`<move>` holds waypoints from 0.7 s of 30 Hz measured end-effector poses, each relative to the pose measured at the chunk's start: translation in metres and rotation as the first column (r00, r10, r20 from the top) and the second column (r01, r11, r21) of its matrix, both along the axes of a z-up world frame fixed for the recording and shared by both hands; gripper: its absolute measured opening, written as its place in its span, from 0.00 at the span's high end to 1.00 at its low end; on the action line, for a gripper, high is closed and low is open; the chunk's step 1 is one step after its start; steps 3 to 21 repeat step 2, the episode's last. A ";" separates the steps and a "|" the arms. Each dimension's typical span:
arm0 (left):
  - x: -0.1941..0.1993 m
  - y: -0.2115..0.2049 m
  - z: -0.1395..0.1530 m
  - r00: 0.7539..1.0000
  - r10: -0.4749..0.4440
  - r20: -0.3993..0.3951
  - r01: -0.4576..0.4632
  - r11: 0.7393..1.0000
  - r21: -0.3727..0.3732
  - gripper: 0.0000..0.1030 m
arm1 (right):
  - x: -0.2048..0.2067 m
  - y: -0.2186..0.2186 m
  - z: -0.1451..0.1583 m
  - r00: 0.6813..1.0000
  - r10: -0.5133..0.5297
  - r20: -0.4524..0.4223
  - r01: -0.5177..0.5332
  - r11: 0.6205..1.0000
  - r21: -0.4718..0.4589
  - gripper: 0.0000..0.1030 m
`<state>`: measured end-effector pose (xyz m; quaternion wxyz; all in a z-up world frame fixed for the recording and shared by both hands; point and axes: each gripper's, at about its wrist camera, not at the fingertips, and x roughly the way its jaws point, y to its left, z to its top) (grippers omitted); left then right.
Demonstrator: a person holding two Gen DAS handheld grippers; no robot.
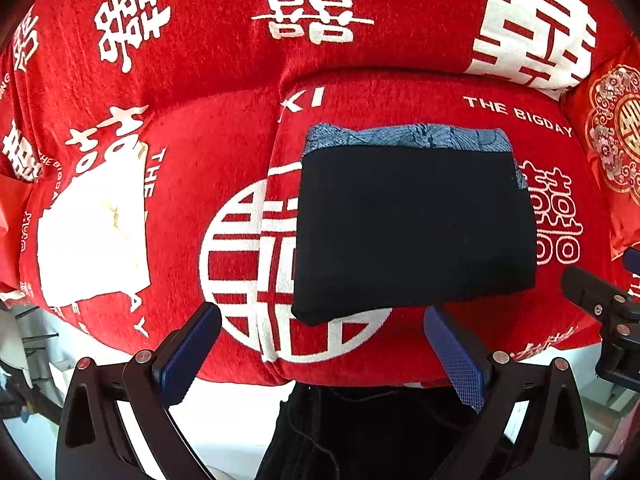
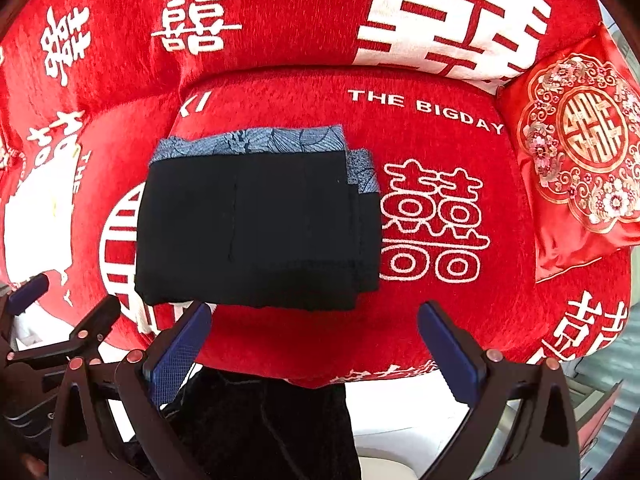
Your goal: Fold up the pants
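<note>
Left gripper: held wide, empty.
Right gripper: held wide, empty.
Pants: judged soft, limp; best pinched at the near folded edge.

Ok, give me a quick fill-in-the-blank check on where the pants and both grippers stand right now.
1. The black pants lie folded on top of a ____ patterned garment.
2. Both rest on a ____ sofa cover.
3. The left gripper and right gripper are both ____.

Missing words: blue; red; open
</note>
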<state>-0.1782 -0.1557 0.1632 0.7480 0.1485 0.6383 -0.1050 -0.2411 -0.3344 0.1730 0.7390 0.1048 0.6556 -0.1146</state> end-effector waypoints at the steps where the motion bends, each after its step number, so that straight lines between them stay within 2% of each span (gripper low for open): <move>1: -0.001 -0.001 0.001 1.000 0.002 -0.003 -0.002 1.000 -0.003 0.01 | -0.001 -0.001 -0.001 1.000 0.004 -0.002 -0.004 1.000 0.002 0.00; 21: -0.001 -0.001 0.002 1.000 0.006 -0.006 -0.006 1.000 -0.009 0.01 | -0.002 -0.001 -0.001 1.000 0.007 -0.003 -0.007 1.000 0.004 0.00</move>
